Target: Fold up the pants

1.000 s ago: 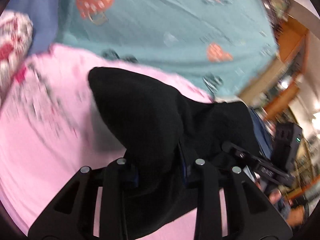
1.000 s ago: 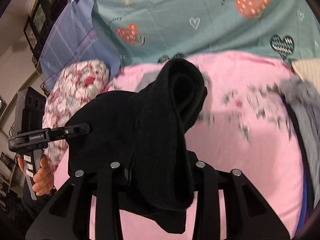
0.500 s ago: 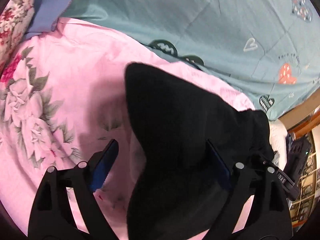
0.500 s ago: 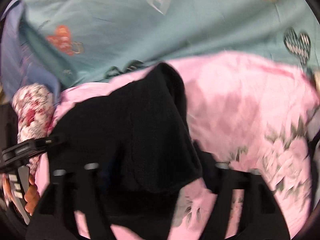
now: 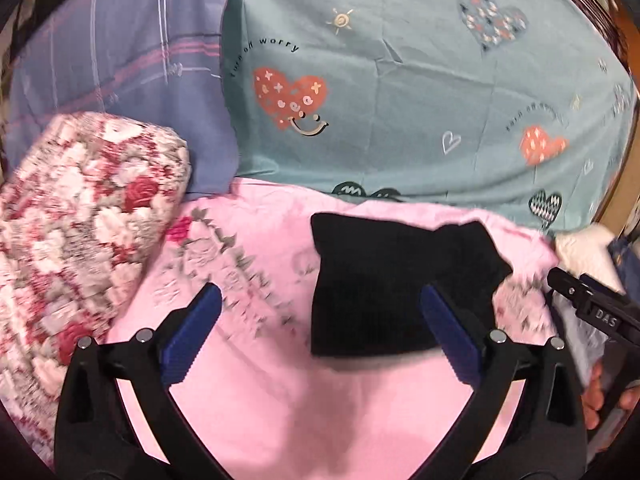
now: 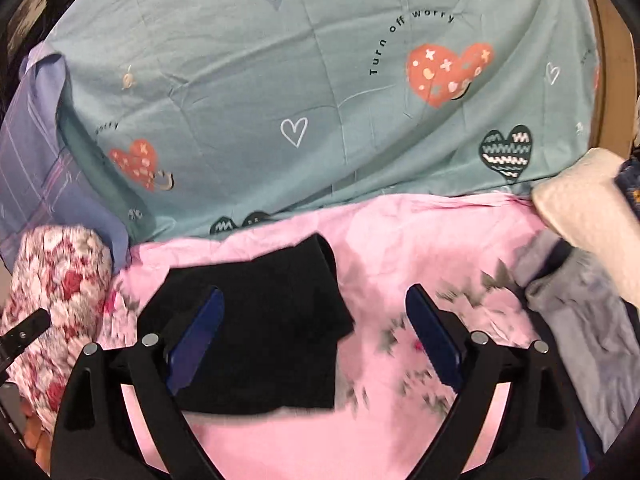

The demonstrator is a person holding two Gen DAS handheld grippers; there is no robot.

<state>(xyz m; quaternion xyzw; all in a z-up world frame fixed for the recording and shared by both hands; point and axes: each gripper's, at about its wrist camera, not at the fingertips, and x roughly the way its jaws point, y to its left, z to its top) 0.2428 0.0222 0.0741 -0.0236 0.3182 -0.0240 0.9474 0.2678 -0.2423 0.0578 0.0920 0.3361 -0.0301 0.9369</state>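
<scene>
On the pink sheet (image 5: 280,400), folded black pants (image 5: 392,280); left tongs (image 5: 320,336) and right tongs (image 6: 314,334) wide open, empty.

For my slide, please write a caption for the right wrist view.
Open right tool above folded black pants lying on pink floral sheet.

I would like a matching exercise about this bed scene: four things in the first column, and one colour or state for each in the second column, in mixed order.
Column 1:
1. pants
2. left tool
3. sheet
4. pillow

Column 2:
a. red and white flowers
b. open, holding nothing
c. black, folded, lying flat
d. pink

Pairs: 1-c, 2-b, 3-d, 4-a
</scene>
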